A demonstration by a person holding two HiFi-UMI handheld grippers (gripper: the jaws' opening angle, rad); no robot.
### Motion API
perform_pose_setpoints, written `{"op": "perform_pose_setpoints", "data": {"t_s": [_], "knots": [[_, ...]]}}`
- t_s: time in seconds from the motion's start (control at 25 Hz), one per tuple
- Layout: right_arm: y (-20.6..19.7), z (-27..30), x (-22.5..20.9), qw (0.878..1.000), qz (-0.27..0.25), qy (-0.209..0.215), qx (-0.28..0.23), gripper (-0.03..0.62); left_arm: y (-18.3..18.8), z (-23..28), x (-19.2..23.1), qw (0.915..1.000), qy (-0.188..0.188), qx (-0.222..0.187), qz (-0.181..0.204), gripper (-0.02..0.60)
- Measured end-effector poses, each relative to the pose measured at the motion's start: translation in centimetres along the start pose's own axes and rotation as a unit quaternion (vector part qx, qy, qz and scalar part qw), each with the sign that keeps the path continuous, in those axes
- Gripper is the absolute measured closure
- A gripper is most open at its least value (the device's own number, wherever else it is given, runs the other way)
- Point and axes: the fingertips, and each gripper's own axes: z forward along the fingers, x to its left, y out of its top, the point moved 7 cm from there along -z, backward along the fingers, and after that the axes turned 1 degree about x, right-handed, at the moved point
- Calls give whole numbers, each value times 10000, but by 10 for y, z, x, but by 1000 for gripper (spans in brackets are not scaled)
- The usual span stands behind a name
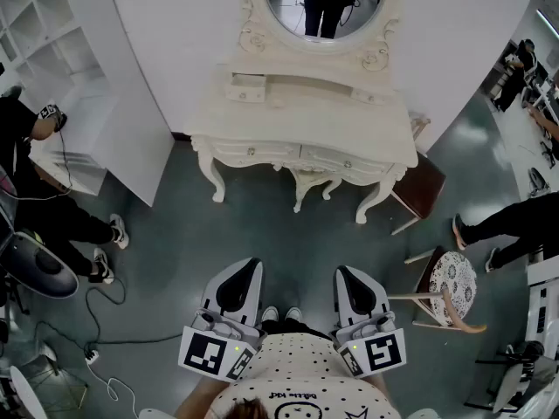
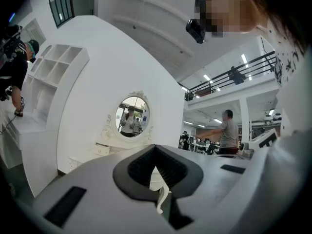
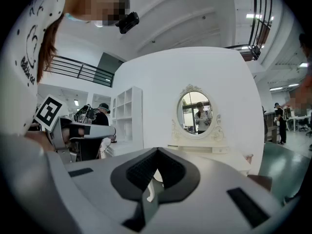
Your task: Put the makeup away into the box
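Standing well back from the white dressing table [image 1: 301, 133], where neither the makeup nor its box can be made out in any view, a person in a spotted shirt [image 1: 297, 375] holds both grippers close to the body. The left gripper [image 1: 251, 264] and right gripper [image 1: 343, 271] point toward the table, each with its jaws closed tip to tip and nothing between them. An oval mirror [image 1: 325, 3] tops the table and reflects the person. A small drawer unit [image 1: 244, 85] sits on the tabletop's left. A patterned stool [image 1: 454, 279] stands at right on the grey-green floor [image 1: 262, 225]. A white shelf unit [image 1: 52, 42] stands at left, near a seated person [image 1: 44, 208] in black.
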Motion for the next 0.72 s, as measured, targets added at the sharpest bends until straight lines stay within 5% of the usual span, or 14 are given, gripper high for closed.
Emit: {"op": "perform_pose_setpoints", "data": {"t_s": [0.72], "knots": [[-1,-6,-11,10000,-27,29,0,588,0,6,-13,10000,-9,-16,52,577]]}}
